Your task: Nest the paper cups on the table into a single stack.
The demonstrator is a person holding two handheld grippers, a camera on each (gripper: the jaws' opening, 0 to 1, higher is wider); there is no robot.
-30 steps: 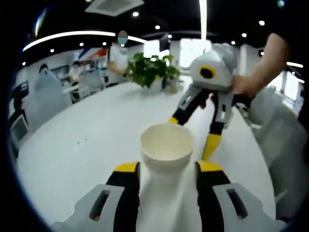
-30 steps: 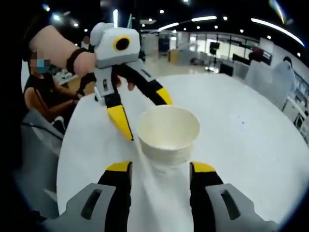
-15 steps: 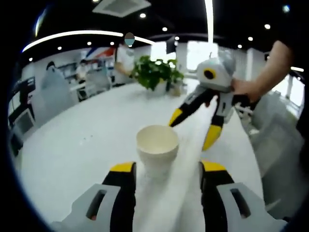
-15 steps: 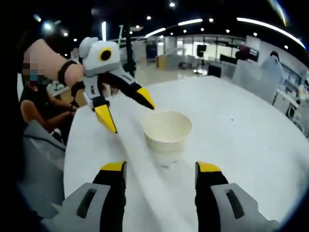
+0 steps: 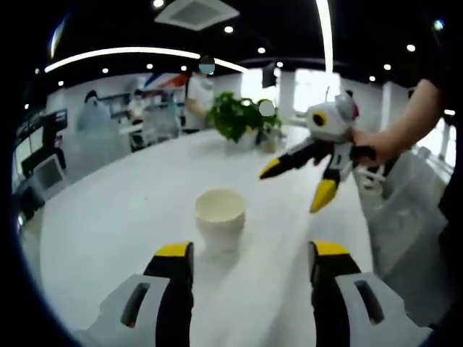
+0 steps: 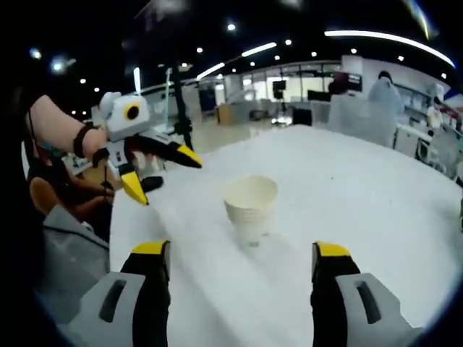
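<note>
The left gripper (image 5: 246,260) has its two yellow-tipped jaws wide apart and holds nothing. The paper cup stack (image 5: 219,217) stands upright on the white table (image 5: 108,224), a bit ahead of the jaws. It looks like cups sitting one inside another, because ribs show on its side in the right gripper view. I cannot see anything in the top cup. The right gripper (image 5: 318,170) is up in the air over to the right, jaws spread, holding nothing too. A potted plant (image 5: 242,119) sits far back. The stack is light, so a bump from a jaw could tip it over.
</note>
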